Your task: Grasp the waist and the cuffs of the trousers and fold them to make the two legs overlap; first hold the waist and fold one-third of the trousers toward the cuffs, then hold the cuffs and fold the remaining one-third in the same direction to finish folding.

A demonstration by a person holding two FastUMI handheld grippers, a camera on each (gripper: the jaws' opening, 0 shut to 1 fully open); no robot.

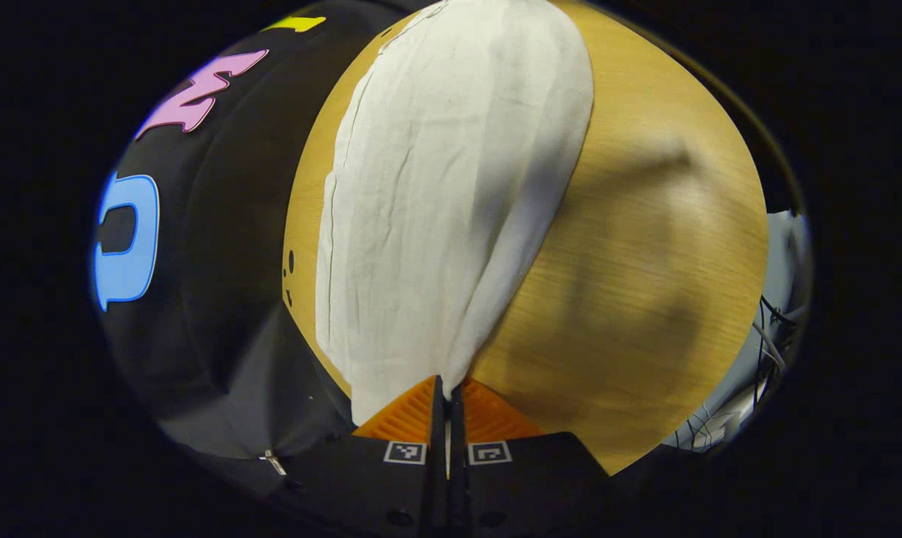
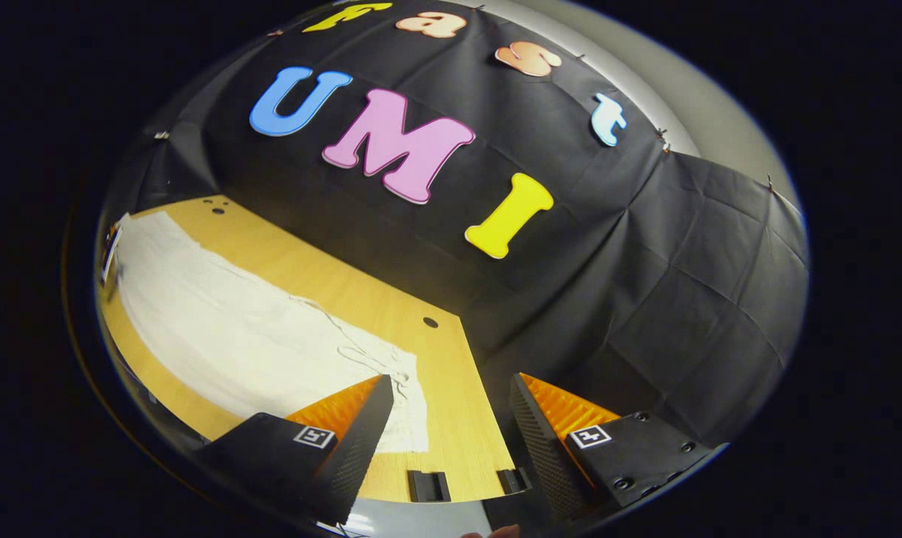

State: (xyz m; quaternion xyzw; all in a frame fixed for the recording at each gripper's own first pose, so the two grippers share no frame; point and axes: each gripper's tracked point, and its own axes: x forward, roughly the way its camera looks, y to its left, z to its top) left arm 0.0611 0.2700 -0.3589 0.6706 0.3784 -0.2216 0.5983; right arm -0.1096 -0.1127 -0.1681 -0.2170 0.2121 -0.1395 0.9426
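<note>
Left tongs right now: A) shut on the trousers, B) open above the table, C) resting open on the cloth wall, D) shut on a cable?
A: in the left gripper view the left tongs are closed together with the edge of the white trousers pinched between them, over the table.

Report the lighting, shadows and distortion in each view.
Left gripper view: broad soft shadows darken the wooden table right of the white trousers, and the fisheye bows the table edge. Right gripper view: the trousers look brightly lit and slightly washed out, the table curves, and the booth wall stays dim.
</note>
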